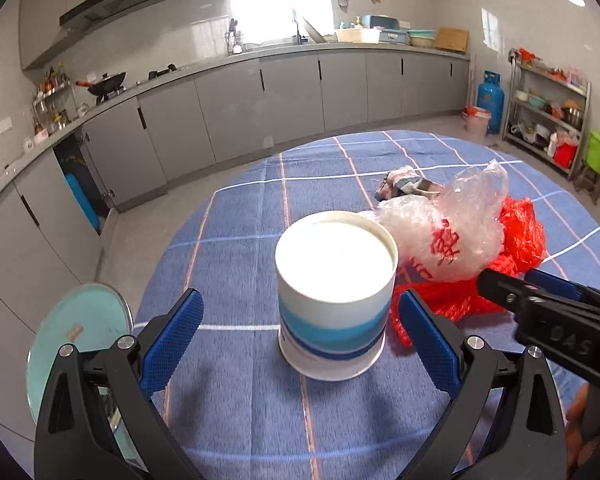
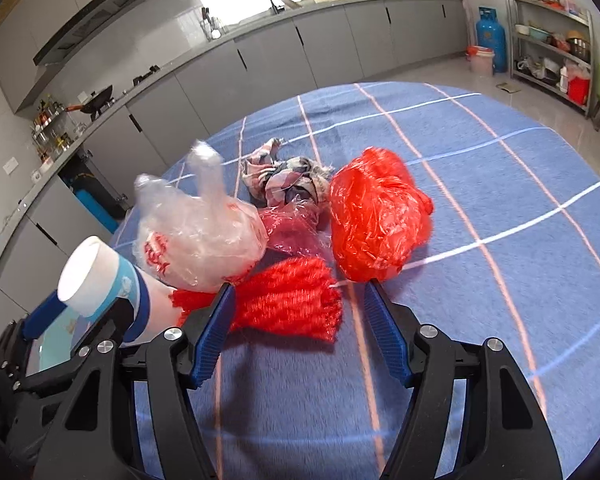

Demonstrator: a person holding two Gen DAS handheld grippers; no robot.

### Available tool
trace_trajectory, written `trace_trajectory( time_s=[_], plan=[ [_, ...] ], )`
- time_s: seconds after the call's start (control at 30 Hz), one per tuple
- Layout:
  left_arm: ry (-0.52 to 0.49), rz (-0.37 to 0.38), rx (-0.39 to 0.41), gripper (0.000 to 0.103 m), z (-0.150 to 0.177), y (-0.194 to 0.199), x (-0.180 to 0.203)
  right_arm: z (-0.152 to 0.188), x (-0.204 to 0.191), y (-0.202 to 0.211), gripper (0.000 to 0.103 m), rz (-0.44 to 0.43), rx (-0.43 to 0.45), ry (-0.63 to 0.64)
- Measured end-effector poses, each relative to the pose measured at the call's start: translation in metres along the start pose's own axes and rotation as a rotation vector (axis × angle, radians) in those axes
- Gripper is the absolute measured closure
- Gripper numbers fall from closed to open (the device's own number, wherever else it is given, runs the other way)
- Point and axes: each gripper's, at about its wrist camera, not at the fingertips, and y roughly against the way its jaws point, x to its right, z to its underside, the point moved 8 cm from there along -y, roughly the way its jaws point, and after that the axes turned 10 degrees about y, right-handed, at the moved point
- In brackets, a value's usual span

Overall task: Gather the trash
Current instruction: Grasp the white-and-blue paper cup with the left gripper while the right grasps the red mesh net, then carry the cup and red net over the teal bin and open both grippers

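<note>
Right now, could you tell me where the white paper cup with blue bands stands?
The white paper cup with blue bands stands upright on the blue checked tablecloth, between the left claw's fingers.

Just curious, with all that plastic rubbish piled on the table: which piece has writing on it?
The clear crumpled bag, next to the paper cup. It carries red characters; the red mesh netting and red bag are plain.
</note>
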Motion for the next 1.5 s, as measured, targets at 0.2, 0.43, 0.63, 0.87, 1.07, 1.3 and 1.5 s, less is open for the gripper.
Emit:
trace_trajectory(
  time_s=[0.2,0.43,0.63,0.87,1.07,1.3,1.5],
  plan=[
    [0.005,0.006,-0.041,0.007,-0.001,-0.014,0.004,0.005,-0.003,0.003,0.078,-0.037,-0.01,0.012],
    [0.005,0.03,-0.063,0.017,-0.001,-0.02,0.01,0.017,0.005,0.036,0.088,-0.071,0.025,-0.012],
    [0.068,0.07,-0.096,0.032,0.0,-0.027,0.012,0.024,0.018,0.057,0.089,-0.06,0.047,-0.051],
    [0.071,0.094,-0.104,0.044,0.0,-0.031,0.017,0.027,0.02,0.074,0.089,-0.044,0.076,-0.044],
    [0.033,0.104,-0.074,0.048,0.0,-0.022,0.021,0.032,0.017,0.073,0.089,-0.045,0.069,-0.051],
    [0.017,0.093,-0.048,0.047,0.005,0.006,0.009,0.029,0.009,0.089,0.089,-0.048,0.109,-0.045],
    [0.028,0.084,-0.051,0.047,0.017,0.028,-0.01,0.031,-0.005,0.1,0.089,-0.034,0.14,0.005]
  ],
)
